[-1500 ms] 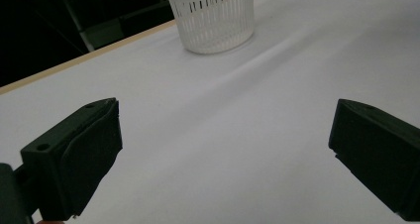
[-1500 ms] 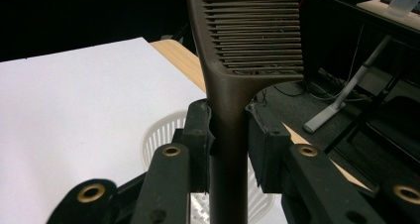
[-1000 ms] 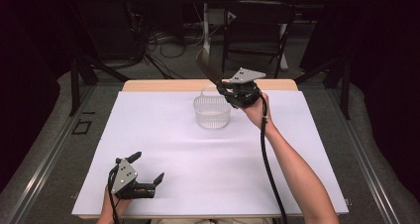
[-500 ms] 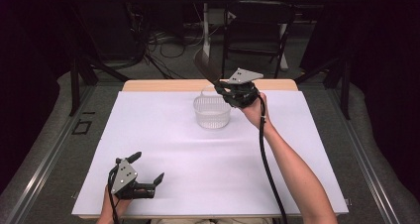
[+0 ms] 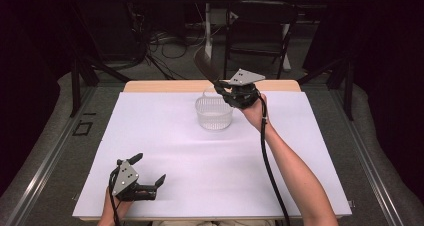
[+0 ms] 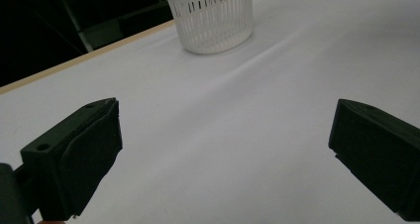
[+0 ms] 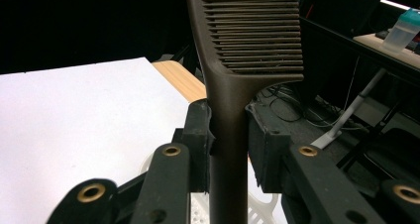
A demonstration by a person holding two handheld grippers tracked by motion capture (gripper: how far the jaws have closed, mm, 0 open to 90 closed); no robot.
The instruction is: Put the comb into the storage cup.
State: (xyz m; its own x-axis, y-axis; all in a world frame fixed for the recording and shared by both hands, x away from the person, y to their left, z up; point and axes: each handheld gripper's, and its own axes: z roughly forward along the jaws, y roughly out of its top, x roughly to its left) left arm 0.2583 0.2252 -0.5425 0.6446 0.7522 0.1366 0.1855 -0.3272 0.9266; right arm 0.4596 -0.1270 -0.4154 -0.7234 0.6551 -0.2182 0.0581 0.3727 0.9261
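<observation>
High view, right gripper (image 5: 223, 88): clamping the handle of a dark comb (image 5: 204, 66), which is rising up and away above the table's far edge, just beside the basket.
High view, basket (image 5: 214, 112): white, slotted, standing on the white sheet (image 5: 210, 156) near the table's far end, well apart from the left gripper.
High view, left gripper (image 5: 148, 172): jaws standing wide with nothing between them, sitting low at the near left corner.
High view, writing: none readable; the comb's teeth are blurring into the dark background.
Left gripper view, basket (image 6: 210, 16): rim being cut off by the top edge; no label showing.
Left gripper view, jaws: both spread far apart, partly running out of frame.
Right gripper view, comb (image 7: 233, 85): handle being pinched between the pads, teeth pointing right, its top cut off.
Right gripper view, basket (image 7: 260, 209): a sliver peeking under the jaws.
Right gripper view, bottle (image 7: 403, 30): on a far desk, too blurred to read any label.
</observation>
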